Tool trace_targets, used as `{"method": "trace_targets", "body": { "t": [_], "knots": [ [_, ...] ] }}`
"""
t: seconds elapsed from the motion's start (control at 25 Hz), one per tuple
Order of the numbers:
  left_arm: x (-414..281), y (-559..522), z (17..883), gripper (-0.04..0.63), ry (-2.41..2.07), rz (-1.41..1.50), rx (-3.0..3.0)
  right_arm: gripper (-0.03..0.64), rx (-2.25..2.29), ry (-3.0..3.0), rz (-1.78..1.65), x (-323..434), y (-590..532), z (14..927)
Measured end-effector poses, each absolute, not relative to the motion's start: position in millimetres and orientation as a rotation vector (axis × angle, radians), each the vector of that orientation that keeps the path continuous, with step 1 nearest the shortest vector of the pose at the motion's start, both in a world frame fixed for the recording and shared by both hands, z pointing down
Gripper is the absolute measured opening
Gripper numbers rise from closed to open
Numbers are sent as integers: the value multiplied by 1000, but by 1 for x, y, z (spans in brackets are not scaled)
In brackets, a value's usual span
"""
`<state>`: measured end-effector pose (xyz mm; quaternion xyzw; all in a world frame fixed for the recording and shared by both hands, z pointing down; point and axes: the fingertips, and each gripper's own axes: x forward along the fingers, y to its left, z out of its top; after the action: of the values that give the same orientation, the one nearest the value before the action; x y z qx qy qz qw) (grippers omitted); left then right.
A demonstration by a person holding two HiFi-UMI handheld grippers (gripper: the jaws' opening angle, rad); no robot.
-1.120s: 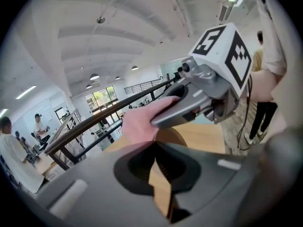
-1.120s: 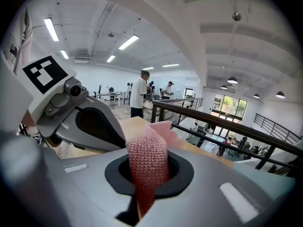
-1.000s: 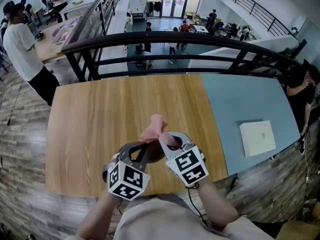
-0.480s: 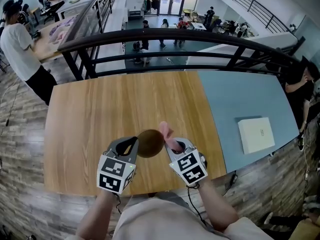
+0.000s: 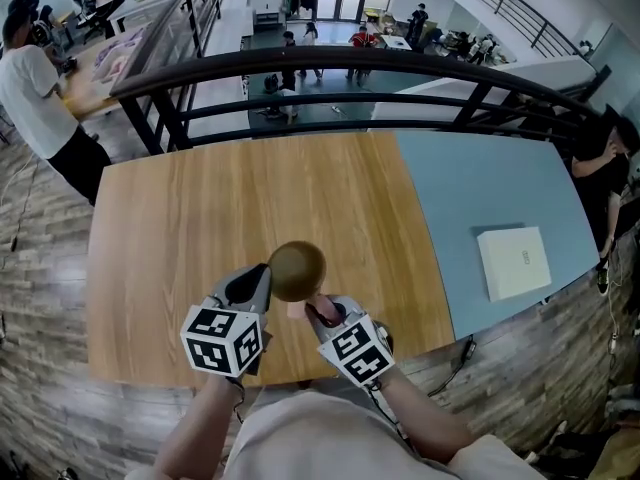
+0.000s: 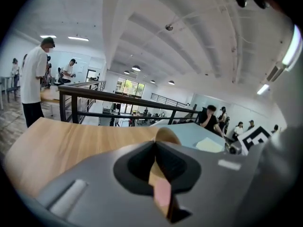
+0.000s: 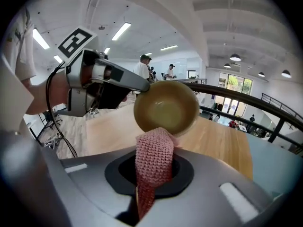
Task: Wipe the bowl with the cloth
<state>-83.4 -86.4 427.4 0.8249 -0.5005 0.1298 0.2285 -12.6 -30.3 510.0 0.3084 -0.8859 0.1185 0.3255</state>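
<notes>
The brown bowl point(image 5: 297, 270) is held up over the wooden table point(image 5: 190, 218), and my left gripper point(image 5: 262, 280) is shut on its rim. In the left gripper view the bowl point(image 6: 167, 136) shows edge-on between the jaws. My right gripper point(image 5: 318, 314) is shut on a pink knit cloth point(image 7: 154, 157), just near and right of the bowl. In the right gripper view the bowl point(image 7: 165, 107) turns its yellowish inside toward the camera. The cloth's tip touches the bowl's lower rim there. The left gripper point(image 7: 102, 77) grips the rim at the left.
A white box point(image 5: 514, 262) lies on the blue-grey table part point(image 5: 480, 188) to the right. A black railing point(image 5: 350, 68) runs along the far table edge. One person point(image 5: 35, 88) stands far left, another point(image 5: 612, 173) at the right edge.
Both grippers have drawn toward me. The cloth dropped from above and right of the bowl to its near lower rim. The bowl has turned to face the right gripper.
</notes>
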Motion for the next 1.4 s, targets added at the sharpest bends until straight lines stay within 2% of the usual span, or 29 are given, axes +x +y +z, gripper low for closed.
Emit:
{"method": "trace_targets", "body": {
  "t": [0.52,1.4],
  "knots": [
    [-52,-91,425,6,-1273,296,2290,15,710,-2409,189,-75,-22,493],
    [-81,-102,436,5,-1288,303,2249,17,962,-2282,279,-1,-68,508]
  ]
}}
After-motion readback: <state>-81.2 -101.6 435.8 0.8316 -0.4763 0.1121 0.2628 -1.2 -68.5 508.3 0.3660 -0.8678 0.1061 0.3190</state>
